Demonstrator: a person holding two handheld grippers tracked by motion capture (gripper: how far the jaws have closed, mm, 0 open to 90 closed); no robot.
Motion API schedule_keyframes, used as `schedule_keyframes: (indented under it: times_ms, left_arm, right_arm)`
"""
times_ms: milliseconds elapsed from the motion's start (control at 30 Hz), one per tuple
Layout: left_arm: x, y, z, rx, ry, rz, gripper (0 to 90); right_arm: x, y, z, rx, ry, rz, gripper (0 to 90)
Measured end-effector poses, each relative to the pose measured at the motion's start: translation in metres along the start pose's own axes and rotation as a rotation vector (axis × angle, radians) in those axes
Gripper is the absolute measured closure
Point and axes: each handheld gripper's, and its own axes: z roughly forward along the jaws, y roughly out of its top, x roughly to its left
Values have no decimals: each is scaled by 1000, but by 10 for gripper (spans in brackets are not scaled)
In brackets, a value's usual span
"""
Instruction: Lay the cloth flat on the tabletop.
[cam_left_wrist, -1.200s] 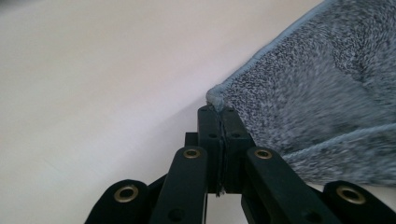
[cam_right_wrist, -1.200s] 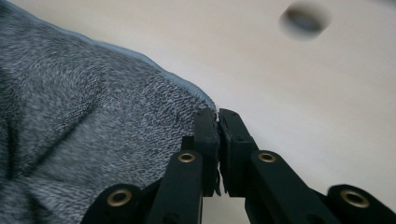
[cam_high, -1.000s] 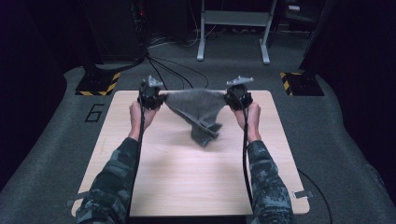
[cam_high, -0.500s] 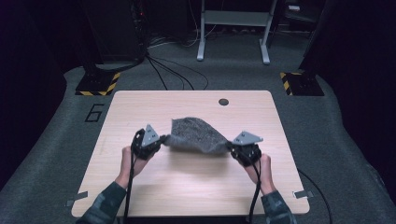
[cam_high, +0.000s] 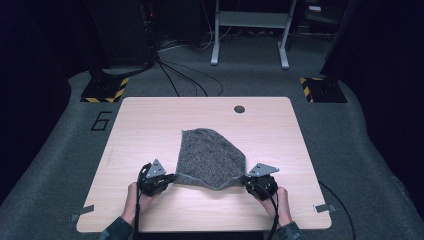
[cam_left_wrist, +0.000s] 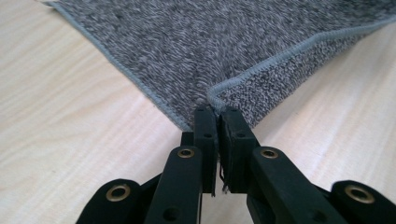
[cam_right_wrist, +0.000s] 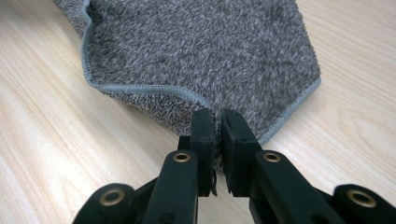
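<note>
At the near edge of the desk, two hands come in from below, each holding a claw. The left claw sits at the left near corner of a grey towel, and in the left gripper view the left claw has its jaws pressed together on the hemmed corner of the towel, with cloth pinched between them. The right claw sits at the towel's other near corner; in the right gripper view the right claw is likewise pressed together on a corner of the towel, the stitched edge running off to either side of the jaws.

Between the two claws the towel's near edge sags in a shallow curve. The towel lies on the wood in the middle of the desk, toward the near side, doubled over with two layers showing at the pinched corners. Its far end narrows to a rounded shape pointing away from the person.

Farther on, a small dark round hole sits near the desk's far edge, well apart from the towel. Beyond the desk, black cables run over grey carpet, a number six is marked on the floor to the left, and yellow-and-black striped bases stand at either side.
</note>
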Motion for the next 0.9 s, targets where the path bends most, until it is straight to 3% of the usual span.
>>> schedule_keyframes:
  times_ms: [233,433,600,733,800,833,867,900]
  left_arm:
    - [0,-3,6,34,-8,-6,875]
    - [9,6,15,75,-9,-43,880]
    - [19,13,22,95,-12,-49,883]
    - [35,27,32,112,11,-57,884]
    - [54,45,43,133,55,-64,885]
    - [54,45,43,133,55,-64,886]
    - [62,53,48,127,70,-88,886]
    - [71,62,54,137,88,-89,887]
  right_arm:
    - [-3,-5,3,17,2,37,840]
    - [-11,2,11,45,1,56,842]
    - [-19,9,17,61,-10,75,844]
    - [-33,22,27,66,-23,96,846]
    - [-52,38,38,66,-36,99,847]
    - [-52,38,38,66,-36,99,847]
    - [-60,45,45,50,-47,94,848]
    - [-78,62,58,64,-89,102,853]
